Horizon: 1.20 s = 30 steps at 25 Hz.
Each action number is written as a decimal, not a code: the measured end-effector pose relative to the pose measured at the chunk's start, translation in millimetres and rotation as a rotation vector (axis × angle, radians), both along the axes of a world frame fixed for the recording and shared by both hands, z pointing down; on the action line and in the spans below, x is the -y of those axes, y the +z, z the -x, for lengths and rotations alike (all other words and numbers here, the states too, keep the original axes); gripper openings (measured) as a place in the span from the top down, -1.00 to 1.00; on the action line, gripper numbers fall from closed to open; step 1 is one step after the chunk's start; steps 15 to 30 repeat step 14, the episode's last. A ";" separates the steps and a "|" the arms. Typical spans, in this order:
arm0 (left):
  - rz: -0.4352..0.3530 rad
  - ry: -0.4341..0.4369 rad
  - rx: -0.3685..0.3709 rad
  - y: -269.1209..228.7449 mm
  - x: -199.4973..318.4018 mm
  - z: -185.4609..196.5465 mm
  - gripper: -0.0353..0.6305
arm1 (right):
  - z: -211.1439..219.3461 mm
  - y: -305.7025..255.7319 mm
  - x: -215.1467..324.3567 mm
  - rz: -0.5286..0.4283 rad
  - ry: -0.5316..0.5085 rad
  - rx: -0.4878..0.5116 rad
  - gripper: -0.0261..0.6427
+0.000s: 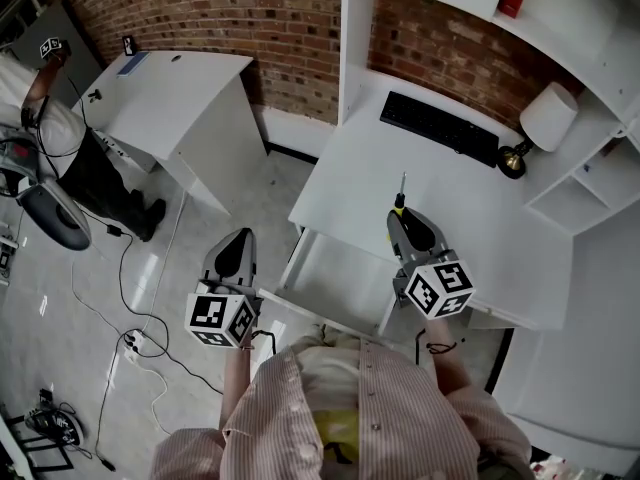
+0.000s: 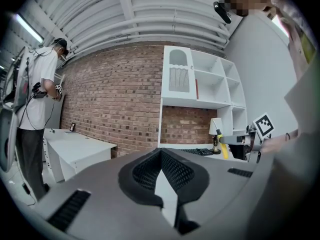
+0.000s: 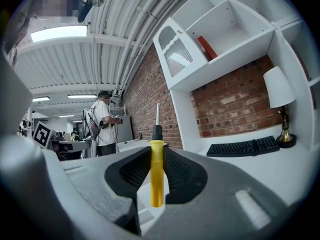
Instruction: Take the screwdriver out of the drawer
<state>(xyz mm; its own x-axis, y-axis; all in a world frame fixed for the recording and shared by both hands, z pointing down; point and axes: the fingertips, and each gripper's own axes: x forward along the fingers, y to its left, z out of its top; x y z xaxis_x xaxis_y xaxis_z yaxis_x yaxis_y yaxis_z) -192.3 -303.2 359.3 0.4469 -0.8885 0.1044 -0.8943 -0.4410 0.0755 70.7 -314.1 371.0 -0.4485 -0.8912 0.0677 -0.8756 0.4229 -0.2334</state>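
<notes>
My right gripper (image 1: 401,215) is shut on a screwdriver (image 1: 401,196) with a yellow handle, black collar and thin metal shaft, held over the white desk (image 1: 460,218). In the right gripper view the screwdriver (image 3: 156,176) stands upright between the dark ribbed pads of the right gripper (image 3: 157,156), shaft pointing up. The white drawer (image 1: 335,268) stands pulled out under the desk's front edge, between my two hands. My left gripper (image 1: 238,238) hovers over the floor left of the drawer. In its own view the left gripper (image 2: 161,156) has its tips together and holds nothing.
A black keyboard (image 1: 440,128) and a white lamp (image 1: 547,118) sit at the back of the desk, under white shelves (image 1: 590,38). A second white desk (image 1: 175,98) stands at the left. A person (image 1: 55,138) stands beside it, by a chair (image 1: 50,213). Cables (image 1: 130,340) lie on the floor.
</notes>
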 end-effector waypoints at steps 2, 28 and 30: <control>0.000 0.000 0.000 0.3 0.6 -0.4 0.90 | -1.9 3.4 0.3 0.005 0.005 -0.003 0.68; 0.006 -0.001 0.003 0.7 4.5 -1.3 0.90 | -3.0 4.7 5.0 0.006 0.007 -0.014 0.68; 0.006 -0.001 0.003 0.7 4.5 -1.3 0.90 | -3.0 4.7 5.0 0.006 0.007 -0.014 0.68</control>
